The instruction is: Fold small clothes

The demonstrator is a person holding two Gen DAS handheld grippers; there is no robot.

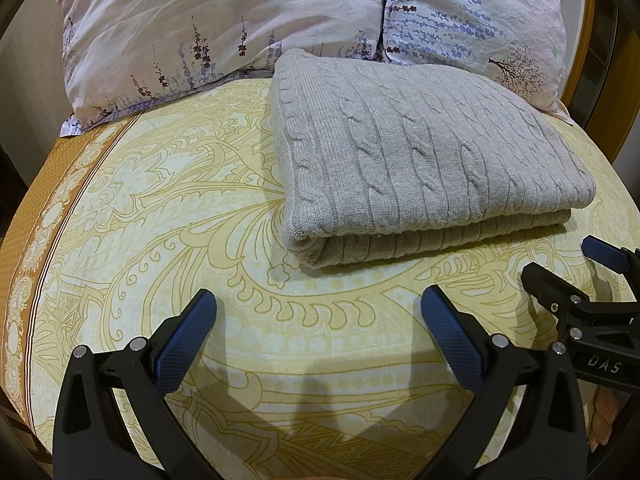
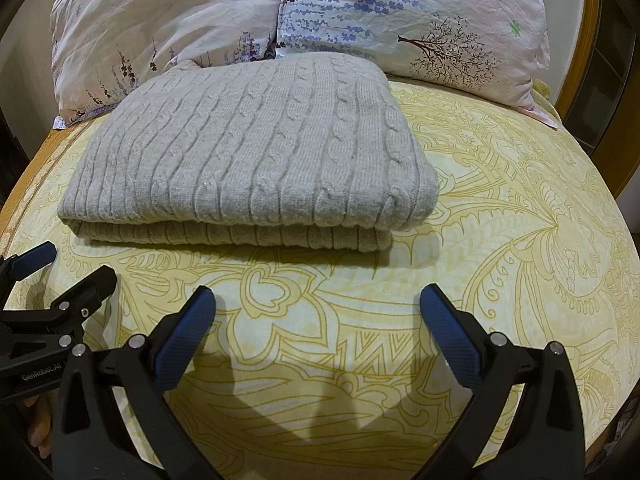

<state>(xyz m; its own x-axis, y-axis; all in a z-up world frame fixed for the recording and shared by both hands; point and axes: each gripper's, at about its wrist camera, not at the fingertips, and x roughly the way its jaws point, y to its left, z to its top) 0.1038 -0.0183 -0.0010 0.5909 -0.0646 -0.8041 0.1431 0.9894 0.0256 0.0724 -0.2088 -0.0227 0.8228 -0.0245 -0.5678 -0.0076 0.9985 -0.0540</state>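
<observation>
A grey cable-knit sweater (image 1: 424,152) lies folded into a thick rectangle on the yellow patterned bed sheet (image 1: 160,208), its folded edge toward me. In the right wrist view the same sweater (image 2: 256,152) sits ahead and to the left. My left gripper (image 1: 319,304) hovers open over the sheet, short of the sweater's near edge, with nothing between its blue pads. My right gripper (image 2: 318,304) is open too, also short of the sweater. Each gripper shows in the other's view: the right gripper (image 1: 568,268) at the right edge, the left gripper (image 2: 68,264) at the left edge.
Two floral pillows (image 1: 224,28) (image 2: 408,16) lean behind the sweater at the head of the bed. A wooden bed frame (image 2: 580,52) curves along the right. A brown border band (image 1: 44,208) runs down the sheet's left side.
</observation>
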